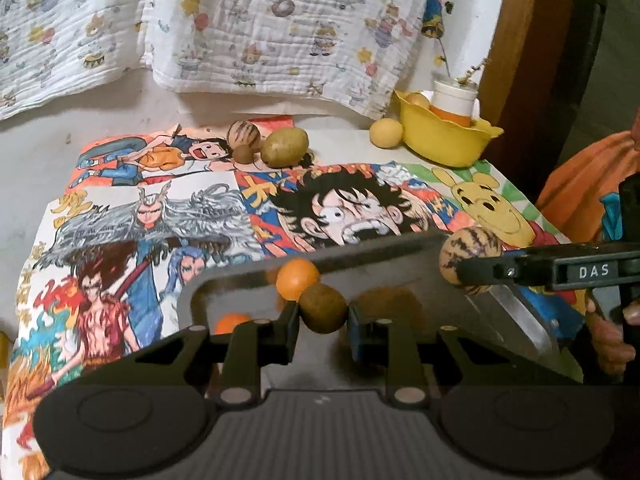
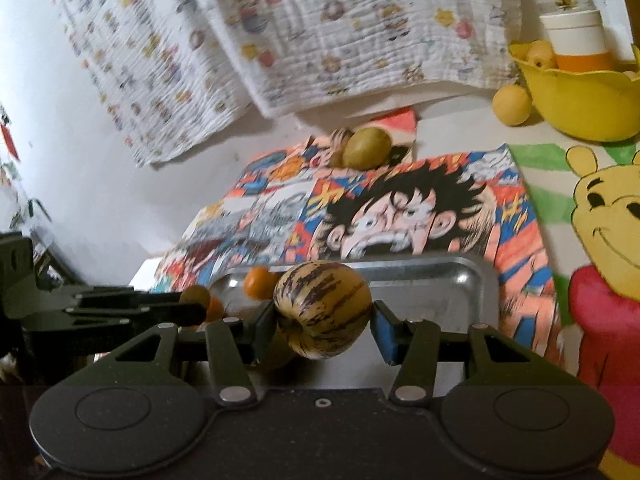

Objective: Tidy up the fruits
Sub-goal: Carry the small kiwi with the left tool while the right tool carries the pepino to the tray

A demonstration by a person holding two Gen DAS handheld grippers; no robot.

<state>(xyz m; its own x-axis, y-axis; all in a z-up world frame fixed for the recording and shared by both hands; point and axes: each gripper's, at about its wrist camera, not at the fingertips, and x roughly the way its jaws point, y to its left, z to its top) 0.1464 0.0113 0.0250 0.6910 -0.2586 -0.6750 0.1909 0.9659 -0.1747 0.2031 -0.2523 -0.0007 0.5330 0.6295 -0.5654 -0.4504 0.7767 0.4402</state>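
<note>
Fruit fills both grippers: the left gripper (image 1: 323, 314) pinches a small brown fruit (image 1: 323, 308), the right gripper (image 2: 323, 316) a striped melon (image 2: 324, 310), both above a metal tray (image 2: 440, 284) holding an orange (image 2: 258, 282). Cartoon drawings (image 1: 340, 200) cover the table; a patterned cloth (image 1: 240, 20) hangs behind. "DAS" (image 1: 594, 271) marks the right gripper.

blk grippers (image 1: 323, 316), blue finger pad, "DAS" label, orange sleeve (image 1: 580, 188)
</note>
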